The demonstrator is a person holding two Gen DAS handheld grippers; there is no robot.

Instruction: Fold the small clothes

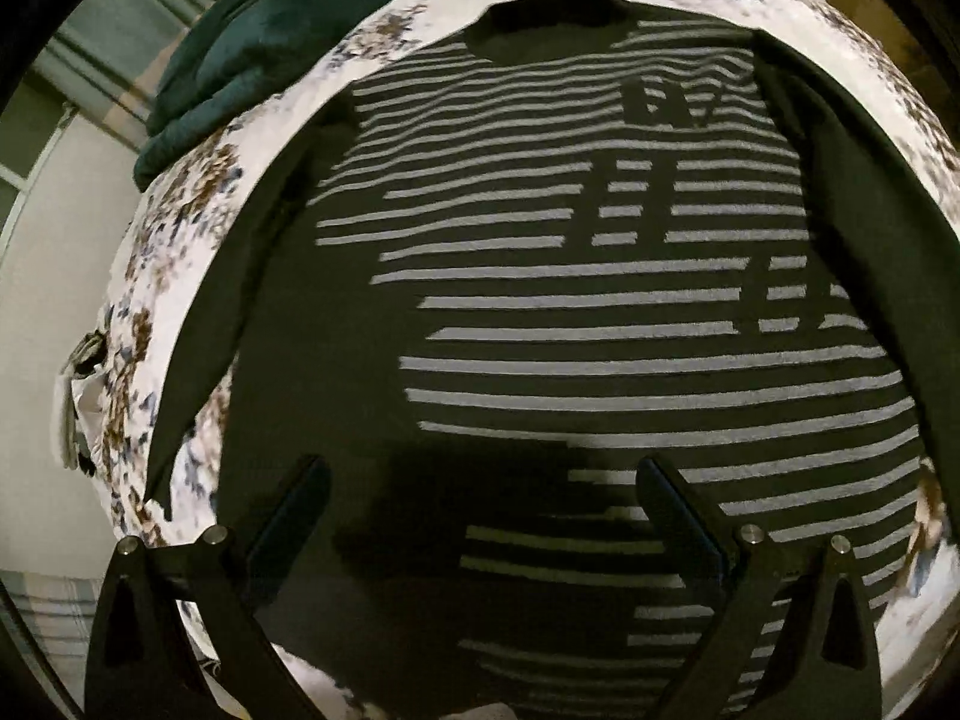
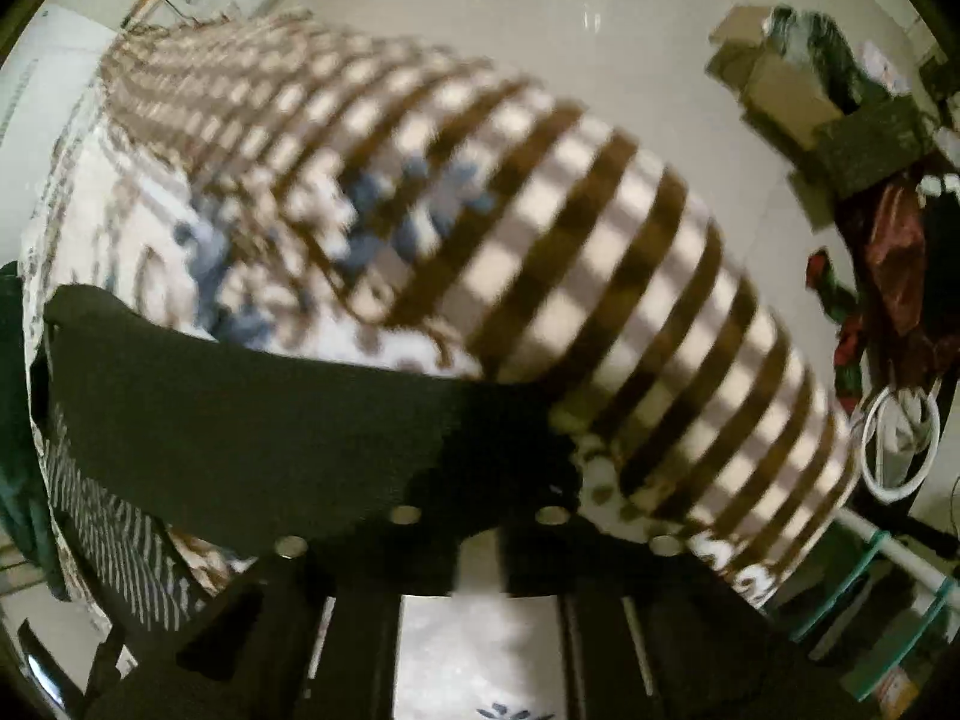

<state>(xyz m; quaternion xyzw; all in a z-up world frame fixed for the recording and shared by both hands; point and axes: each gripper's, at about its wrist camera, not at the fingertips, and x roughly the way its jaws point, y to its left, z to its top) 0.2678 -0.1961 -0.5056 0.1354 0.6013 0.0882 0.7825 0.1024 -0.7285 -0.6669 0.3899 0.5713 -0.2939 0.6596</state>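
Observation:
A black sweater with grey stripes (image 1: 600,300) lies flat, front up, on a floral bed sheet (image 1: 180,276), neck hole at the far end. Its plain black sleeves run down both sides. My left gripper (image 1: 483,468) hangs open over the sweater's lower part, one finger on each side of a dark patch, nothing between them. In the right wrist view a black sleeve (image 2: 270,420) stretches from the left to my right gripper (image 2: 486,480), which is shut with the sleeve's end at its tips. The striped body (image 2: 120,552) shows at lower left.
A dark green plush blanket (image 1: 270,30) lies at the bed's far left corner. A brown-and-white checked cover (image 2: 600,276) drapes the bed's side. Beyond it is pale floor (image 2: 540,12), with cardboard boxes (image 2: 780,78), clothes and a white cable coil (image 2: 897,444) at the right.

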